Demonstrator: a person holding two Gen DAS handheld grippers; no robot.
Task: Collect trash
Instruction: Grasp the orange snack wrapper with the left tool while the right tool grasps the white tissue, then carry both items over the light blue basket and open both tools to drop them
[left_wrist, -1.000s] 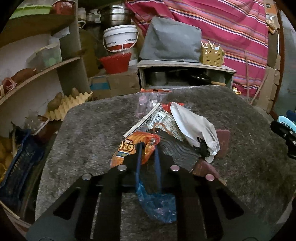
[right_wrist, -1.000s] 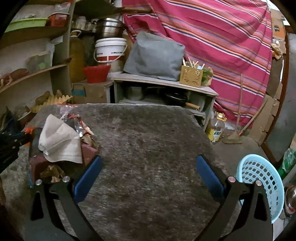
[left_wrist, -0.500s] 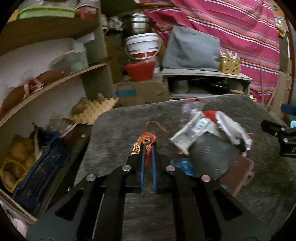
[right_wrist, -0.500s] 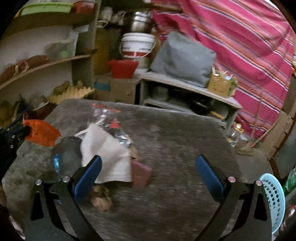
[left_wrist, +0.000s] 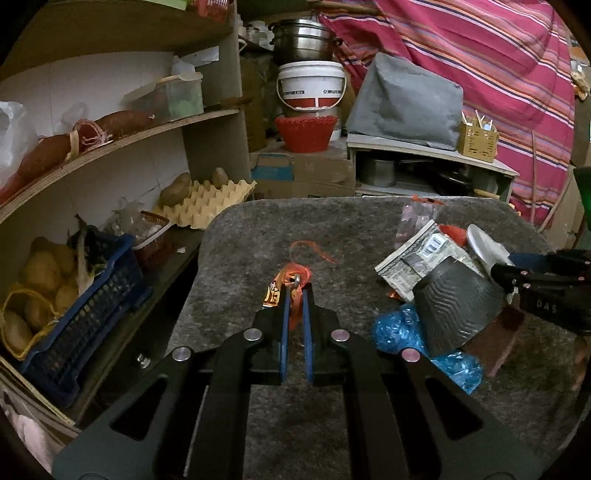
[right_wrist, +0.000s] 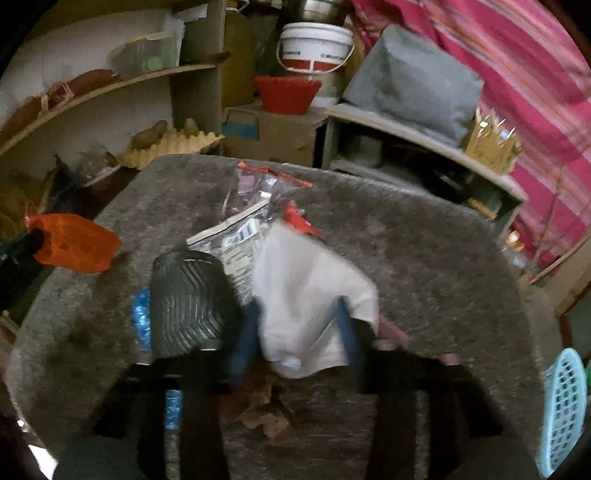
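Left gripper (left_wrist: 295, 291) pinched tight on orange wrapper (left_wrist: 286, 291), lifted off mat for binning. Right gripper (right_wrist: 299, 325) closing round white paper (right_wrist: 310, 295) atop trash pile (left_wrist: 436, 291), mid-mat, w/ blue basket (right_wrist: 565, 410) near right.

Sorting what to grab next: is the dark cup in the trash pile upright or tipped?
Tipped. The cup lies on its side in the pile, its ridged wall facing up, leaning on blue plastic.

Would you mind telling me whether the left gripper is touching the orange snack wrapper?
Touching. In the left wrist view the left gripper has its blue pads closed on the orange snack wrapper, which is pinched between them and lifted off the grey mat.
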